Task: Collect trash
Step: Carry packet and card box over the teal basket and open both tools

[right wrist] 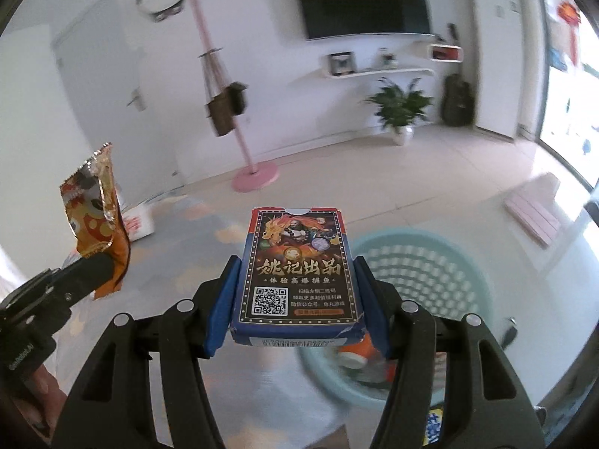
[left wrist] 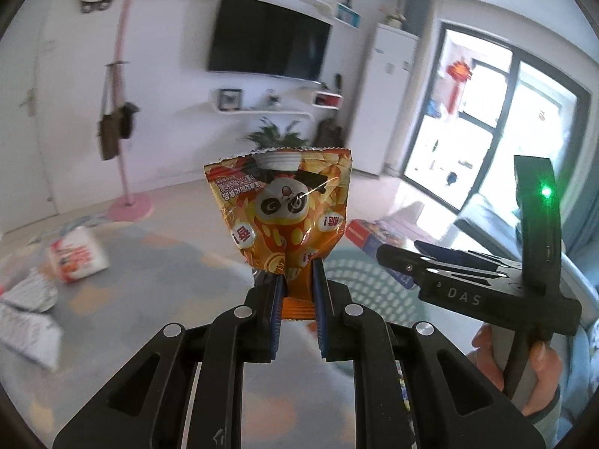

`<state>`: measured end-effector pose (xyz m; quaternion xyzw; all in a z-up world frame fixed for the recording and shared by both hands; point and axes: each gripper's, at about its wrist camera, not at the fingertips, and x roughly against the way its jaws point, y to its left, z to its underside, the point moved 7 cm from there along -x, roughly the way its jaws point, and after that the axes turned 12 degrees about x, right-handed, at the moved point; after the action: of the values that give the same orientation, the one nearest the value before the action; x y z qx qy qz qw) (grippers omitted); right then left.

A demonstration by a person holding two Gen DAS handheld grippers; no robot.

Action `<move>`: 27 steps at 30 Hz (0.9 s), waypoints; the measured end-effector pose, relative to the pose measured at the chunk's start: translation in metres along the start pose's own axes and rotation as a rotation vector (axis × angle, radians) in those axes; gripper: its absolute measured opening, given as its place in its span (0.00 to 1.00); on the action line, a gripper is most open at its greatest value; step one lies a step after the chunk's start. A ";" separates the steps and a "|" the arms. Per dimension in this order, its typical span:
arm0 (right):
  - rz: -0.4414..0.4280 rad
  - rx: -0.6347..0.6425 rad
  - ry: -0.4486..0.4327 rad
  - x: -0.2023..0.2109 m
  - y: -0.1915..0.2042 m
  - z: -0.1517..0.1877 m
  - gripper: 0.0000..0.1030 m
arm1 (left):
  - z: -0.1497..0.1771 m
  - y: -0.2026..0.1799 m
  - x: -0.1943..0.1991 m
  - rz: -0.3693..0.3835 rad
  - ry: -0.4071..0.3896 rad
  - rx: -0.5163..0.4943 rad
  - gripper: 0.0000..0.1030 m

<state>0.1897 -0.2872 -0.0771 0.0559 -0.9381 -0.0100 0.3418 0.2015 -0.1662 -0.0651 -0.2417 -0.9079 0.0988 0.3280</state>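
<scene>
The left gripper (left wrist: 297, 292) is clamped tight on the orange snack wrapper (left wrist: 284, 202); the right gripper (right wrist: 295, 295) pinches a blue card box (right wrist: 295, 273) by its 2 long sides. The teal basket (right wrist: 449, 262) lies at 4 o'clock below the box. Carry both over its rim before letting go, box first.

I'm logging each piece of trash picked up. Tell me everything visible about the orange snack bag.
The orange snack bag is crinkly, glossy foil printed with a panda face and chips, its top edge serrated and its inside silvery. It looks empty and creased. It stands upright in the air, pinched at its bottom edge by the shut left claw; nothing else touches it.
</scene>
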 end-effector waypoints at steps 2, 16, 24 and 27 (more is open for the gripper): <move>0.033 -0.029 0.002 0.002 -0.022 0.005 0.55 | 0.001 -0.010 -0.015 0.019 0.021 -0.005 0.13; 0.114 -0.216 0.139 -0.044 -0.105 0.058 0.57 | 0.032 -0.048 -0.119 0.077 0.207 -0.046 0.46; 0.079 -0.282 0.159 -0.052 -0.117 0.075 0.60 | 0.055 -0.033 -0.129 0.067 0.260 -0.052 0.58; 0.083 -0.268 0.152 -0.045 -0.113 0.072 0.60 | 0.062 -0.039 -0.123 0.094 0.287 -0.077 0.76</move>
<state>0.1893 -0.3956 -0.1674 -0.0287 -0.9013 -0.1168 0.4162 0.2293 -0.2638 -0.1669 -0.3081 -0.8425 0.0438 0.4397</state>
